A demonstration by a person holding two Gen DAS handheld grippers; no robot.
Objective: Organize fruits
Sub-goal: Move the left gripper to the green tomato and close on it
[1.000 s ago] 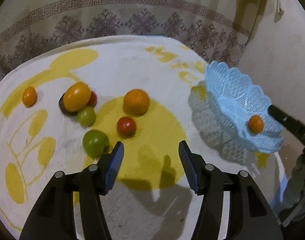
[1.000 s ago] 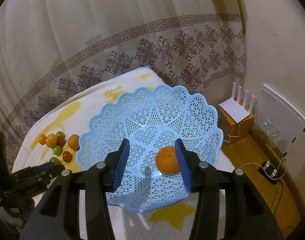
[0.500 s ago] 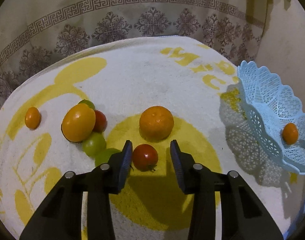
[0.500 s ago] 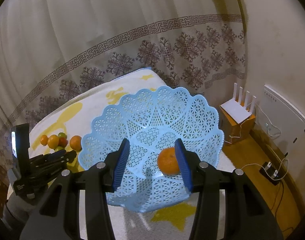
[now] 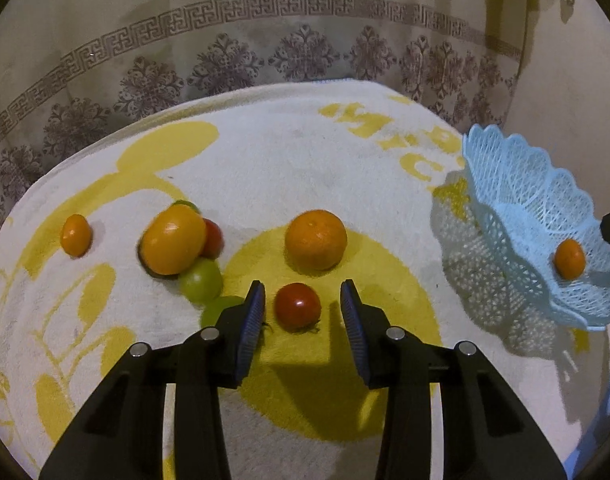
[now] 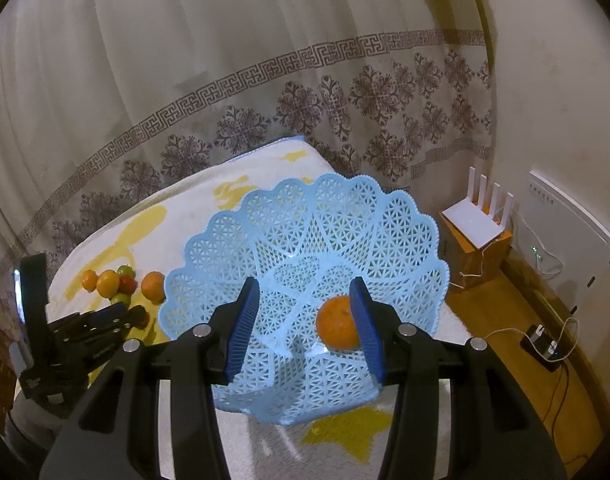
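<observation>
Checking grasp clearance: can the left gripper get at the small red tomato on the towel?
Probably yes: small red tomato sits between the open left gripper fingers, nothing across it.

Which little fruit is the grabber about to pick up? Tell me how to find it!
Look at the white and yellow towel, at its big yellow circle. Just in front of the large orange sits a small red tomato, between the left gripper's open blue fingers. It is the only red one lying alone.
</observation>
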